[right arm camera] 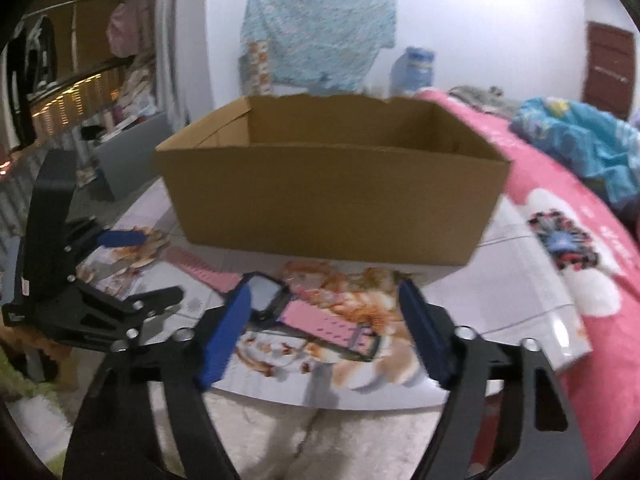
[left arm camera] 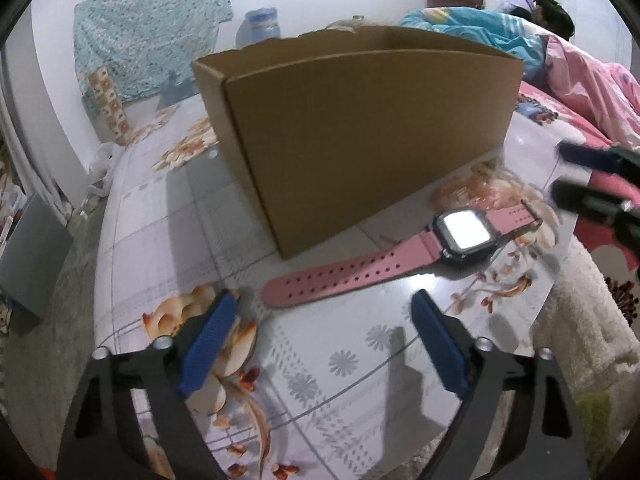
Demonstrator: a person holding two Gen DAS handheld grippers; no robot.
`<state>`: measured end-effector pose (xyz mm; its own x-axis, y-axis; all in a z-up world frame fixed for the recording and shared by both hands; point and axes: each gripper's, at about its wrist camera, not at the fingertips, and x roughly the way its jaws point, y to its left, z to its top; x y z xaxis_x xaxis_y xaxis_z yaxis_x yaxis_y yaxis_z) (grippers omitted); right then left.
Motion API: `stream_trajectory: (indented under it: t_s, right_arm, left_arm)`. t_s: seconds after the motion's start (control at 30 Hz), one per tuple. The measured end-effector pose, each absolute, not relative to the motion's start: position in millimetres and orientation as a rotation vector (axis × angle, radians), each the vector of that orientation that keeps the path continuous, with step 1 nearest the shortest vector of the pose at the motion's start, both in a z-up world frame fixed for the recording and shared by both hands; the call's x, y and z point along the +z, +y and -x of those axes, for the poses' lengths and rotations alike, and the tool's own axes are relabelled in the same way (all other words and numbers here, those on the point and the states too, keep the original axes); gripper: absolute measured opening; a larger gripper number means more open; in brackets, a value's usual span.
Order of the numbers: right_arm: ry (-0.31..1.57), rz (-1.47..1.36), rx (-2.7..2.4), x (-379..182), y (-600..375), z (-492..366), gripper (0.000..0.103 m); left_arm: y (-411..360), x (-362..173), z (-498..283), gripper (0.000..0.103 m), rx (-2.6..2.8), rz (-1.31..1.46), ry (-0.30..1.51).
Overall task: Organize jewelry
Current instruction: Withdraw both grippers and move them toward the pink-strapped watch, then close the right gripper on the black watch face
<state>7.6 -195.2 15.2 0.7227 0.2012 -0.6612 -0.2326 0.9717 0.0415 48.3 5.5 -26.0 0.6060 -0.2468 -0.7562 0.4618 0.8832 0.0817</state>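
One pink watch (left arm camera: 404, 256) lay flat on the floral worktop (left arm camera: 340, 360), just beside the front wall of the single open cardboard box (left arm camera: 360, 140). In the left wrist view its long axis ran diagonally, the perforated strap end toward the lower left and the buckle end toward the upper right, screen facing up. The left claw (left arm camera: 324, 344) and right claw (right arm camera: 324, 332) both stood parted, gripping nothing.

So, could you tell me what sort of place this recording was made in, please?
Most likely a bedroom at home: a bed with a pink blanket sits right beside the glass-topped floral table, someone lies asleep under bedding, and clothes hang on a rail.
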Motion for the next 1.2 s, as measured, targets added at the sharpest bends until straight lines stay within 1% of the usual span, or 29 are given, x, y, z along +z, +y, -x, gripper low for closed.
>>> stream_trajectory:
  t_s: [0.03,0.1,0.17,0.2,0.23,0.3,0.4,0.7,1.2]
  right_arm:
    - [0.746,0.046,0.271,10.7,-190.9,-11.5,0.060]
    - [0.773,0.057,0.317,5.2,-183.5,-16.3,0.057]
    - [0.790,0.081,0.353,0.5,-175.9,-20.6,0.055]
    - [0.800,0.097,0.375,-1.7,-171.2,-23.0,0.051]
    - [0.805,0.106,0.384,-2.9,-168.8,-23.8,0.049]
    - [0.809,0.131,0.398,-4.6,-163.6,-26.0,0.049]
    - [0.819,0.161,0.410,-6.6,-158.0,-32.2,0.048]
    - [0.846,0.236,0.400,-13.1,-141.0,-43.4,0.048]
    - [0.866,0.271,0.375,-21.3,-125.8,-45.3,0.048]
  left_arm:
    - [4.5,-26.3,-49.4,0.073,-0.424,-0.278,0.825]
    - [3.6,-26.8,-51.9,0.062,-0.433,-0.270,0.824]
    - [2.0,-28.5,-56.2,0.056,-0.442,-0.264,0.825]
    - [2.5,-28.9,-58.4,0.053,-0.443,-0.262,0.826]
    - [2.2,-29.7,-60.4,0.052,-0.448,-0.258,0.827]
    - [2.4,-29.7,-66.3,0.045,-0.457,-0.241,0.831]
    - [0.5,-32.0,-73.3,0.038,-0.470,-0.234,0.845]
    - [0.5,-33.3,-74.4,0.038,-0.481,-0.234,0.842]
    - [3.8,-33.5,-70.0,0.038,-0.470,-0.216,0.847]
